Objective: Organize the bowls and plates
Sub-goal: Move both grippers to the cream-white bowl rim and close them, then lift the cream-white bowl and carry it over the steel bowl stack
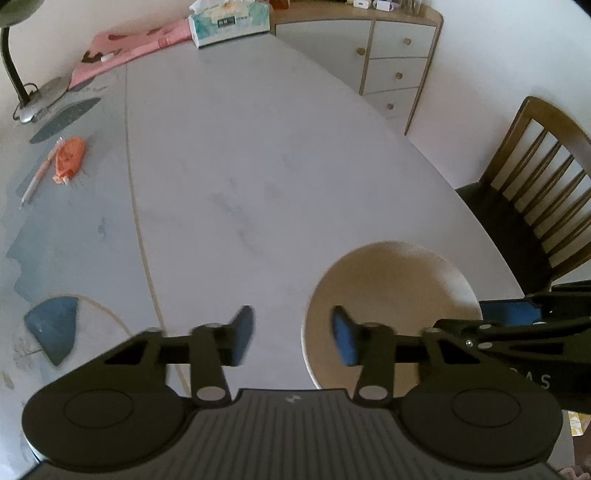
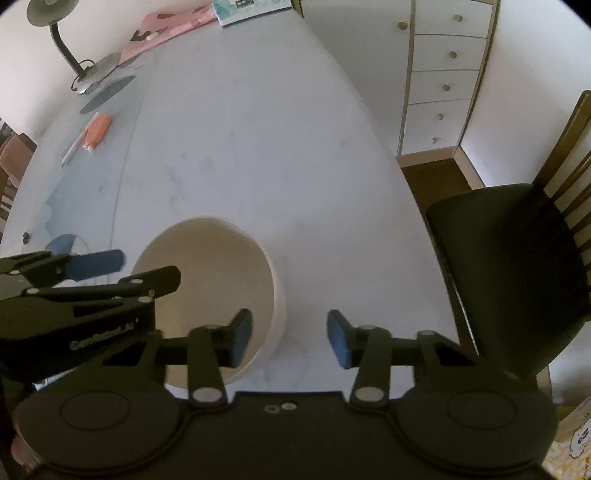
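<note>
Straddling opposite sides of one cream bowl [image 2: 221, 280], the two grippers hang steeply over the near end of the white table [image 1: 258, 166]. The left gripper [image 1: 291, 339] has its right blue pad inside the bowl's left rim and its left pad out over bare tabletop; a clear gap shows between the pads, and I cannot see either one pressing the wall, so the rim sits between slack jaws. The right gripper [image 2: 290, 341] mirrors it: its left pad reaches inside the bowl at its right wall, its right pad stands outside over the table, and again the pads look apart from the rim rather than pinched on it. Both sets of fingers are a little blurred, so any contact is hard to judge.

The bowl itself stands upright near the table's near right edge, empty, with the dark-seated wooden chair [image 2: 517, 266] just beyond that edge.

Along the left edge, farther up, lie an orange pouch [image 1: 70, 155] and a pen [image 1: 37, 177] side by side on a bluish patterned mat [image 1: 66, 229]. Beyond them stands a gooseneck desk lamp [image 1: 33, 96], then a pink cloth [image 1: 125, 48] and a tissue box [image 1: 229, 24] at the far end. Off the far right corner a white drawer cabinet [image 1: 388, 62] stands against the wall.
</note>
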Action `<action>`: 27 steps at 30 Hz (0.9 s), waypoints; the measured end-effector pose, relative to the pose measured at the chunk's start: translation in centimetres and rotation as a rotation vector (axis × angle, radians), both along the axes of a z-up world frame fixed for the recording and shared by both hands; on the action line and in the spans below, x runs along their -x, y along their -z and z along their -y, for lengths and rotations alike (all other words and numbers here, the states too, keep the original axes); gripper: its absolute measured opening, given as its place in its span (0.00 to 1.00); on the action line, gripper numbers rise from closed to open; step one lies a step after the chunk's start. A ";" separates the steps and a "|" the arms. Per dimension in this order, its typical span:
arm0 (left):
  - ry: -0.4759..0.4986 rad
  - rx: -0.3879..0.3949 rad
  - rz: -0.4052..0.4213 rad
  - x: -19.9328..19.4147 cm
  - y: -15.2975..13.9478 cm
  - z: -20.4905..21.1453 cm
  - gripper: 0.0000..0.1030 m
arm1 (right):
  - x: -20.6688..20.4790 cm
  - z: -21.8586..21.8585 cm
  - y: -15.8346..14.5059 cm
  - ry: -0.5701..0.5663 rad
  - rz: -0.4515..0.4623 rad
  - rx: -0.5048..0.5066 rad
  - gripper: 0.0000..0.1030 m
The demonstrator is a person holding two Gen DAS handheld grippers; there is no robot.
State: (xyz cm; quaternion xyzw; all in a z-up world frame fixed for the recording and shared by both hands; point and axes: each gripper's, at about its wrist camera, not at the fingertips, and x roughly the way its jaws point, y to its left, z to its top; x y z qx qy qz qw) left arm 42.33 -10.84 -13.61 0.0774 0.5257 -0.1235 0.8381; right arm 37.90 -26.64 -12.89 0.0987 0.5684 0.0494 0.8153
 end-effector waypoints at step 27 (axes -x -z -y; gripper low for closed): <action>0.066 0.002 0.027 5.4 -5.5 0.5 0.03 | 4.4 -0.6 -4.9 0.031 0.050 0.033 0.07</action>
